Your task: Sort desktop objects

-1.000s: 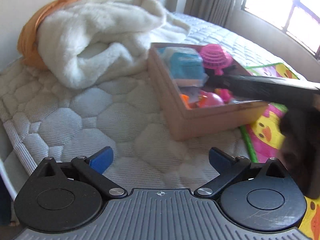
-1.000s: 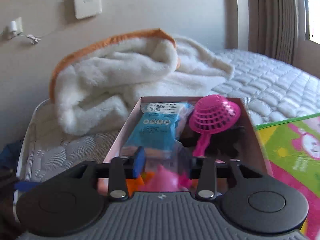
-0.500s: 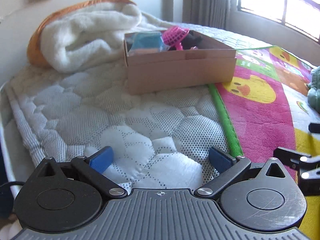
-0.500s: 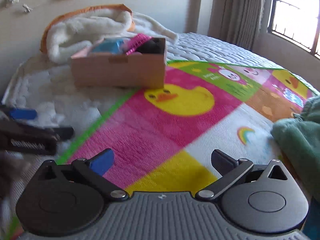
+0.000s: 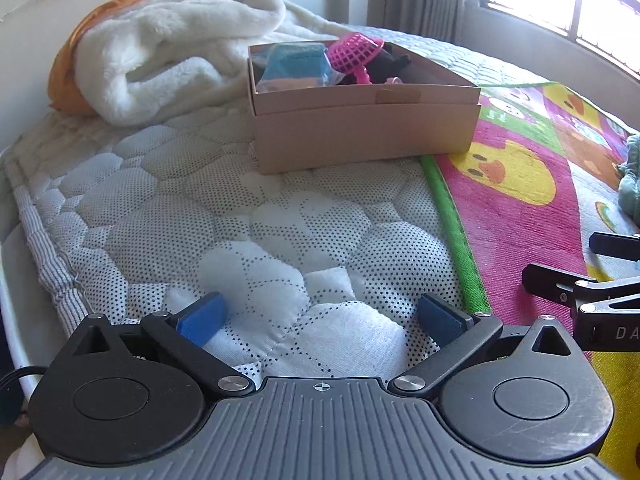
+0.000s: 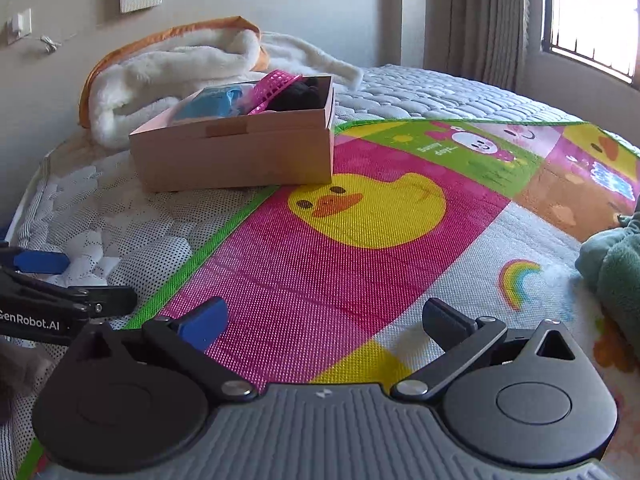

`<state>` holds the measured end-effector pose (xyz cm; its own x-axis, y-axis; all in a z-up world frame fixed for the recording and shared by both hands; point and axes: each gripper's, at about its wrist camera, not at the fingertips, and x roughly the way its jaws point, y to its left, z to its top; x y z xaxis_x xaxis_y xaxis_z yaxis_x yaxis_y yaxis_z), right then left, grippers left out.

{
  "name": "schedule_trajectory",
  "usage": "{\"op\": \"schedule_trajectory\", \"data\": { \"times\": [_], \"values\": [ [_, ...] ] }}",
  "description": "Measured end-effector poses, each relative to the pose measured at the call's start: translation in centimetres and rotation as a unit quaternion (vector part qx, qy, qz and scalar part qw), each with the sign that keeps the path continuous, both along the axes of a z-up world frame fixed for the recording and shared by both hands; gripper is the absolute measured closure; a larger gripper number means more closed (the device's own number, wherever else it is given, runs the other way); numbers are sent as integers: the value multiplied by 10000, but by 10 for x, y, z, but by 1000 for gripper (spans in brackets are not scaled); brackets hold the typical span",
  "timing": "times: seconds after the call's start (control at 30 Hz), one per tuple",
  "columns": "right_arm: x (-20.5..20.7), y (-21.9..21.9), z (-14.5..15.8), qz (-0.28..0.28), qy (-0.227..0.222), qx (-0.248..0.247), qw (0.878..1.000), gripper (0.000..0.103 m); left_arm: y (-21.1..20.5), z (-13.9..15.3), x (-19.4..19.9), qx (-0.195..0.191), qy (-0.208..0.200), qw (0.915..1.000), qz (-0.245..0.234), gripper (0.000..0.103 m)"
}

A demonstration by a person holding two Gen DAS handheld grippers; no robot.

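Note:
A cardboard box (image 5: 360,128) stands on the mattress, at the edge of the play mat; it also shows in the right wrist view (image 6: 236,156). Inside lie a blue packet (image 5: 294,66), a pink mesh scoop (image 5: 354,50) and a black item (image 5: 390,64). My left gripper (image 5: 320,316) is open and empty, low over the quilted mattress, well in front of the box. My right gripper (image 6: 326,318) is open and empty over the colourful play mat (image 6: 360,256). Each gripper shows at the edge of the other's view.
A white fleece blanket with an orange edge (image 5: 168,44) is heaped behind the box by the wall. A green cloth (image 6: 612,268) lies on the mat at the right. The mattress edge (image 5: 40,240) drops off at the left. Curtains and a window are behind.
Both grippers have pulled back from the box toward the near side of the bed. The right gripper was narrow over the box a second ago and now stands wide open and empty.

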<state>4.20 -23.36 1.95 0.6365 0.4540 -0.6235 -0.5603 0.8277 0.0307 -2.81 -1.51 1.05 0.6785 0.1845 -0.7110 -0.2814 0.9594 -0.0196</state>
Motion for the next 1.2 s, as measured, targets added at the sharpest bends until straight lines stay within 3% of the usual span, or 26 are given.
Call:
{"op": "schedule_trajectory", "data": {
  "times": [0.27,0.4,0.73,0.87,1.0,1.1,1.2],
  "values": [
    [-1,2,-1,-5,-32,-50,10000,0,-3,4,7,52,253,9997,38,0],
    [-1,2,-1,-1,-45,-69,10000,0,3,13,12,-196,359,9991,96,0],
    [-1,2,0,-2,-49,-72,10000,0,21,47,7,-300,-227,9989,263,0],
    [-1,2,0,-2,-52,-74,10000,0,7,37,-8,-197,-290,9987,381,0],
    [-1,2,0,-2,-50,-70,10000,0,-3,10,-14,-253,33,9988,412,0],
    [-1,2,0,-3,-53,-75,10000,0,-11,-1,-17,138,-66,9995,264,0],
    [-1,1,0,-2,-50,-69,10000,0,-11,-2,-18,165,-97,9996,229,0]
  ]
}}
